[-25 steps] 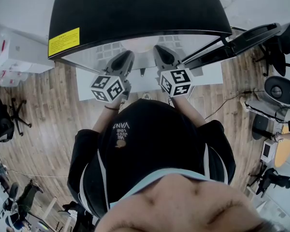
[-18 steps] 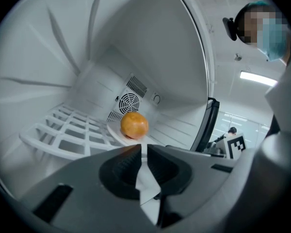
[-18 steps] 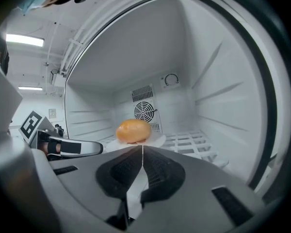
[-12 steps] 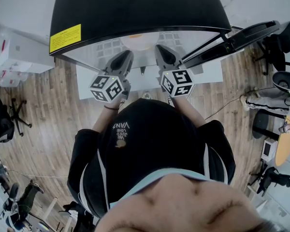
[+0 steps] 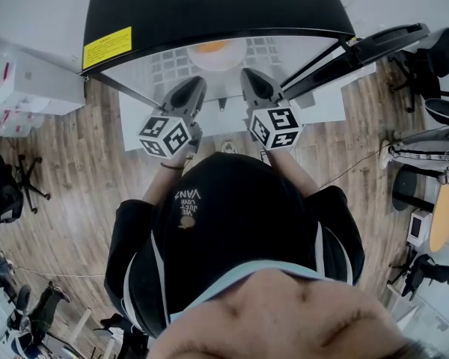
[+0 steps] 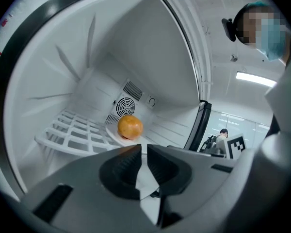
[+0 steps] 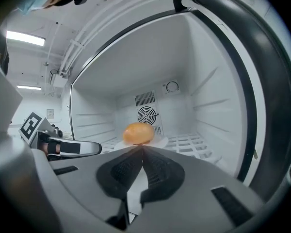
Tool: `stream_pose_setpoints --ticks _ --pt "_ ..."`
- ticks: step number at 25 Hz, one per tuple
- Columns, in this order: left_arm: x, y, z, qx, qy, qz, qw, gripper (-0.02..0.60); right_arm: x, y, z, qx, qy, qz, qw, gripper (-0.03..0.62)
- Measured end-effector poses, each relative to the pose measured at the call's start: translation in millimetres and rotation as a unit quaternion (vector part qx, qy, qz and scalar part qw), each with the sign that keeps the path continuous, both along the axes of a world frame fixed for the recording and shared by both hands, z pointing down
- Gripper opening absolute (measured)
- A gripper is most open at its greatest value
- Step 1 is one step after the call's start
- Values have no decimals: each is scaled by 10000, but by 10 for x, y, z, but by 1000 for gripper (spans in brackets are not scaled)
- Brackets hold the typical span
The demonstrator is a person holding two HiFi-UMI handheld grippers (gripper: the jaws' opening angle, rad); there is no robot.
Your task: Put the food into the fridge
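Observation:
An orange round piece of food [image 5: 209, 48] [image 6: 130, 127] [image 7: 138, 133] lies on a white plate [image 6: 114, 136] [image 7: 161, 141]. The plate stands on the white wire shelf [image 6: 72, 130] [image 7: 194, 142] inside the open fridge [image 5: 209, 6]. My left gripper [image 5: 195, 85] [image 6: 144, 147] and right gripper [image 5: 251, 77] [image 7: 143, 149] are side by side at the fridge's mouth, pointing in at the food and short of the plate. Both are shut with nothing between their jaws. The left gripper's finger [image 7: 72, 148] shows in the right gripper view.
The fridge door [image 5: 374, 51] stands swung open to the right. A fan grille [image 7: 146, 114] sits in the back wall behind the plate. Office chairs [image 5: 19, 174], white boxes [image 5: 26, 81] and a seated person's legs [image 5: 423, 152] are around on the wooden floor.
In the head view the food and plate now show plainly in the fridge opening; a second ago they were barely visible. Both grippers stay about where they were.

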State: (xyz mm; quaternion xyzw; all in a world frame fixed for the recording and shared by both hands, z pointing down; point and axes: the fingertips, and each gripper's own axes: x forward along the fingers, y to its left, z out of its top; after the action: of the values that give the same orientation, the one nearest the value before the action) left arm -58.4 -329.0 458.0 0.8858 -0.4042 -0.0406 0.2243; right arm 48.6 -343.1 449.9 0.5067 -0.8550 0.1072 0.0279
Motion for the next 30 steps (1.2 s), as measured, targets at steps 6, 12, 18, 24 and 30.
stream_pose_setpoints --ticks 6,12,18,24,30 --pt "-21 150 -16 15 1 85 10000 46 -15 166 -12 10 1 75 10000 12" --pt "-46 332 -45 29 5 180 9998 46 -35 369 -46 17 4 155 9999 12" --pt "-85 545 -48 17 31 278 9996 46 -60 594 -73 56 -41 260 9996 12" --pt "-117 784 -63 46 44 409 9991 46 -84 847 -93 88 -83 399 9991 12" --pt "-203 1025 -92 123 45 452 9989 43 -119 1118 -114 120 -127 545 9984 12"
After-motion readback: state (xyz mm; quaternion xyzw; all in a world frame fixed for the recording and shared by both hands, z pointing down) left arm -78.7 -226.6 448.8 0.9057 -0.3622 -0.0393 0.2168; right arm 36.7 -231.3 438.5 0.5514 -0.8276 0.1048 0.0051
